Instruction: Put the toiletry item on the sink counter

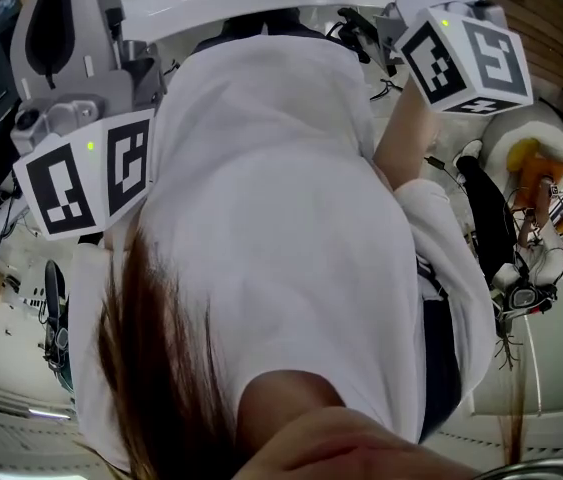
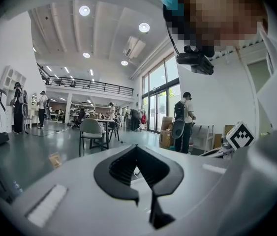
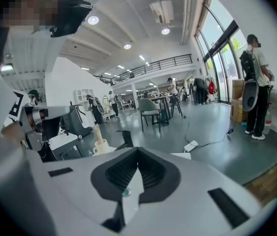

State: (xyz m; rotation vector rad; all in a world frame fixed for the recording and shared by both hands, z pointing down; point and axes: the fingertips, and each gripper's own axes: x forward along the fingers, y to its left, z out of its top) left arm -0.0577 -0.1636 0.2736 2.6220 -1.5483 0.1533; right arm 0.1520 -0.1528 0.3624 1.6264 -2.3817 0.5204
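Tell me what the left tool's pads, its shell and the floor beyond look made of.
Left tool pads: likely black rubber, matte, ribbed. Shell: pale grey plastic by its smooth moulded look, matte. Floor: probably polished or coated concrete, grey with glossy reflections.

A white shirt (image 1: 291, 228) fills the middle of the head view and hides whatever lies behind it. The tips of the left claw (image 2: 145, 178) and the right claw (image 3: 131, 181) cannot be made out there. A green speck (image 3: 125, 193) in the right claw's hollow is too small to name. Clutter (image 1: 536, 228) at the head view's right edge is tangled and cut off. The distant people (image 2: 40, 109) are tiny.
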